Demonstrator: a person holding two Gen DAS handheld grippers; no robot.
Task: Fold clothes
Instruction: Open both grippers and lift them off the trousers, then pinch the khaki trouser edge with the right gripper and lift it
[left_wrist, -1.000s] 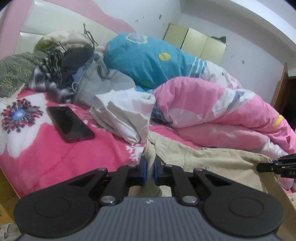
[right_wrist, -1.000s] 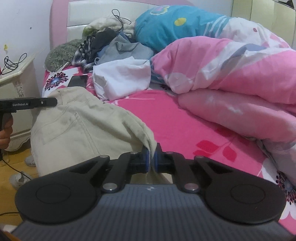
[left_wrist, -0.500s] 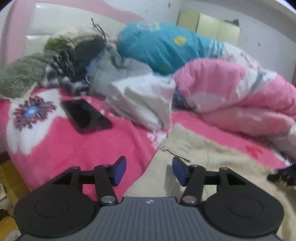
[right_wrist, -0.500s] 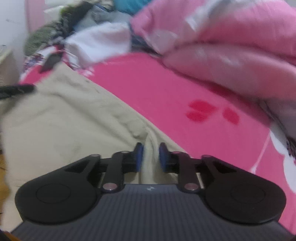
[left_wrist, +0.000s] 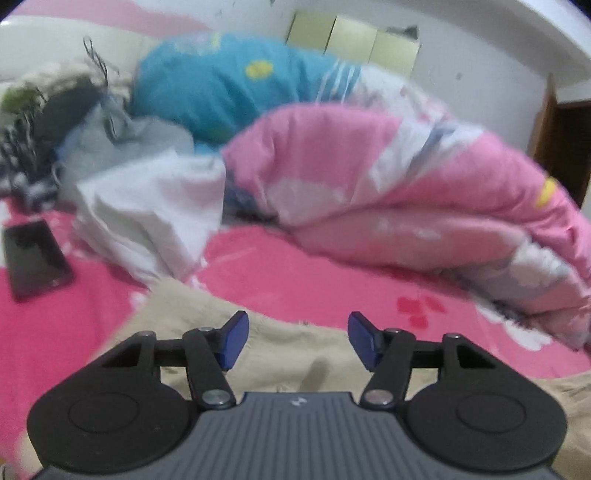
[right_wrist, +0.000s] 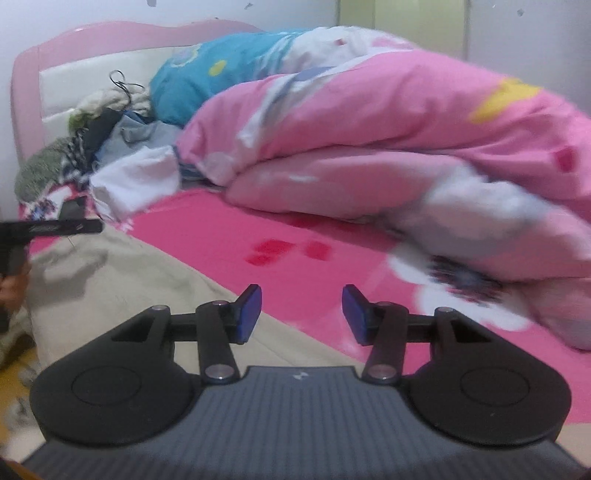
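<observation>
Beige trousers (left_wrist: 280, 347) lie spread on the pink bed sheet at the near edge of the bed; in the right wrist view the same trousers (right_wrist: 122, 280) fill the lower left. My left gripper (left_wrist: 294, 341) hovers over the beige cloth, open, with nothing between its blue pads. My right gripper (right_wrist: 302, 314) is open too, over the trousers' right edge and the pink sheet (right_wrist: 295, 229). The left gripper's black tip (right_wrist: 55, 228) shows at the far left of the right wrist view. Both views are motion-blurred.
A rolled pink quilt (left_wrist: 424, 192) and a blue pillow (left_wrist: 229, 92) fill the back of the bed. A folded white garment (left_wrist: 155, 206), a heap of grey and dark clothes (left_wrist: 85, 125) and a black phone (left_wrist: 33, 258) lie at the left.
Both grippers were shut on the beige trousers a second ago; both have let go and now stand wide open. The trousers have dropped flat on the bed, and both cameras have swung right.
</observation>
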